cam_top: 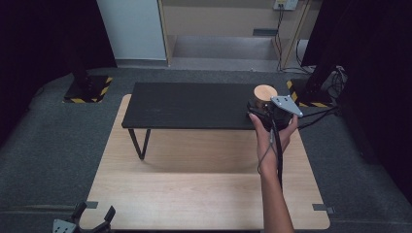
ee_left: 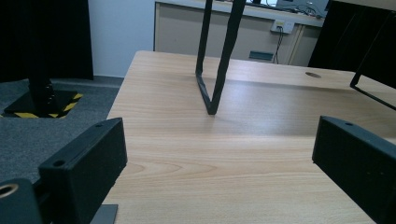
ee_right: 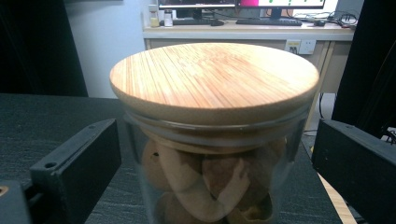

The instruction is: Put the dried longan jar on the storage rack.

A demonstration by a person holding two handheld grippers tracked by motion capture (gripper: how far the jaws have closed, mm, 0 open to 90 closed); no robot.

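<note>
A glass jar [cam_top: 265,92] with a round wooden lid [ee_right: 215,79] stands at the right end of a low black bench [cam_top: 189,104]. Brown rounded pieces show through the glass [ee_right: 205,182]. A person's hand holds my right gripper [cam_top: 262,105] at the jar. In the right gripper view the right gripper [ee_right: 217,140] is open, one jaw on each side of the jar with a small gap to the glass. My left gripper [cam_top: 94,212] lies at the front left corner of the wooden table [cam_top: 194,194]. It is open [ee_left: 219,140] with nothing between its jaws.
The bench stands on thin black wire legs [ee_left: 215,70] on the wooden table. Dark stands with yellow-black striped bases sit on the floor at back left [cam_top: 87,90] and back right [cam_top: 311,94]. Cables [cam_top: 320,114] trail off the table's right side.
</note>
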